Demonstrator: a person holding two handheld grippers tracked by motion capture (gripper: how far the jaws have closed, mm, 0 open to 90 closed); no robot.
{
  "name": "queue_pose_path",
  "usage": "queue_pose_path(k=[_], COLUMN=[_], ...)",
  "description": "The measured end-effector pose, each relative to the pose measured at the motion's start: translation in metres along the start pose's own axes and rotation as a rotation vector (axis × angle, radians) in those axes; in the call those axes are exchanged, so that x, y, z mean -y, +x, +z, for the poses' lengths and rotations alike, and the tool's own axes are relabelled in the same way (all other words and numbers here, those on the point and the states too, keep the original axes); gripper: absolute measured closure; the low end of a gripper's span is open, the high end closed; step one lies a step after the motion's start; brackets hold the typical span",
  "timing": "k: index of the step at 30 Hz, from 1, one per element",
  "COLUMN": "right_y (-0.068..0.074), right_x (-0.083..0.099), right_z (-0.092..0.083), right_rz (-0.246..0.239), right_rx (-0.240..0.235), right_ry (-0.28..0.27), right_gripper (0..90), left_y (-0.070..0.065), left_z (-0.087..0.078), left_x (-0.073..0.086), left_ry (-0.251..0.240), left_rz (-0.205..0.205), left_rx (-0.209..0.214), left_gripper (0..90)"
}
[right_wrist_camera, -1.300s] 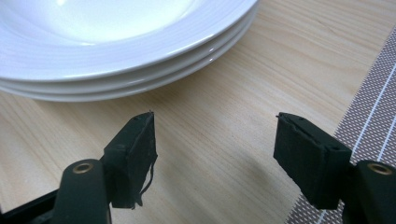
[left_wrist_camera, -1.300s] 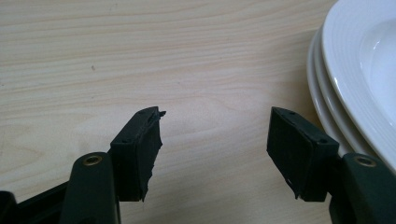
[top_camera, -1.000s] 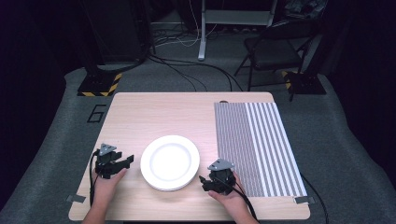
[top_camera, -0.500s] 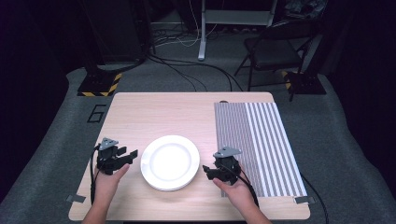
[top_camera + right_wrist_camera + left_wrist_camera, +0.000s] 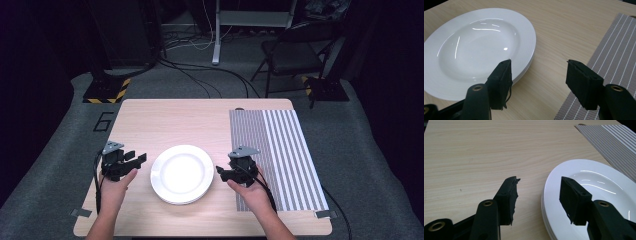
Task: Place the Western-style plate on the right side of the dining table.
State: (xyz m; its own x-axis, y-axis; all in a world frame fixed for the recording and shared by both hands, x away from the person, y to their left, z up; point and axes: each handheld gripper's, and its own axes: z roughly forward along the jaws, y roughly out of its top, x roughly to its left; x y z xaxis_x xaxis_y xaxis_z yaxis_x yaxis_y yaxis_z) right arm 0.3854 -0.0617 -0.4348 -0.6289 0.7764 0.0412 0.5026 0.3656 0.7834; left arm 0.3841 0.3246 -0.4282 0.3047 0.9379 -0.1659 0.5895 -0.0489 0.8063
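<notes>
The white plates (image 5: 182, 173), a small stack by the look of the doubled rim in the left gripper view, sit on the wooden bench (image 5: 165, 120) near the person's edge, between the two hands. The left gripper (image 5: 136, 159) hovers just beside the stack's left rim, its jaws part-way apart after closing in a little just now, with nothing clamped between them; in the left gripper view one jaw hangs over bare wood and the other over the plate rim (image 5: 554, 185). The right gripper (image 5: 221, 173) sits just off the stack's right rim, jaws half open and empty; its own view has one jaw over the plate edge (image 5: 524, 50) and the other over the striped mat (image 5: 614, 57). That grey striped mat (image 5: 280, 150) covers the right part of the bench, with the right hand (image 5: 252, 192) resting partly above it. Neither gripper touches the plates as far as I can tell.
</notes>
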Motion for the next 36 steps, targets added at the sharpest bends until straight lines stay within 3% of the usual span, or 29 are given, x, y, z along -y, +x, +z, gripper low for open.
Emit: queue_pose_path(k=[6,11,15,20,22,24,27,32,36], right_y=[-0.001,-0.003,-0.001,0.0,0.0,-0.001,0.0,0.006,0.006], right_x=[-0.005,-0.009,-0.009,-0.005,-0.003,0.001,0.005,0.009,0.014], right_z=[0.002,0.003,0.007,0.01,0.012,0.014,0.016,0.019,0.022], right_rz=[0.01,0.031,0.033,0.037,0.027,0.025,0.031,0.016,0.038], right_rx=[0.018,-0.006,-0.002,0.011,0.019,0.021,0.005,0.0,-0.007], right_ry=[0.003,-0.009,-0.018,-0.029,-0.025,-0.034,-0.028,-0.028,-0.021], right_gripper=[38.0,39.5,40.2,42.6,43.5,46.0,47.1,47.3,47.6], left_y=[-0.005,-0.011,-0.018,-0.017,-0.014,-0.012,-0.005,0.001,0.003], left_z=[0.004,0.009,0.013,0.013,0.013,0.012,0.011,0.01,0.01], left_x=[-0.004,-0.002,0.008,0.011,0.015,0.017,0.021,0.025,0.027], left_ry=[0.011,0.01,0.001,-0.001,0.003,-0.001,-0.013,-0.003,0.006], left_rz=[-0.001,0.005,0.027,0.024,0.042,0.036,-0.004,-0.018,-0.036], left_rx=[0.025,0.037,0.025,0.038,0.037,0.033,0.04,0.033,0.042], left_gripper=[48.2,48.4,51.5,56.3,56.4,56.4,58.1,62.3,63.6])
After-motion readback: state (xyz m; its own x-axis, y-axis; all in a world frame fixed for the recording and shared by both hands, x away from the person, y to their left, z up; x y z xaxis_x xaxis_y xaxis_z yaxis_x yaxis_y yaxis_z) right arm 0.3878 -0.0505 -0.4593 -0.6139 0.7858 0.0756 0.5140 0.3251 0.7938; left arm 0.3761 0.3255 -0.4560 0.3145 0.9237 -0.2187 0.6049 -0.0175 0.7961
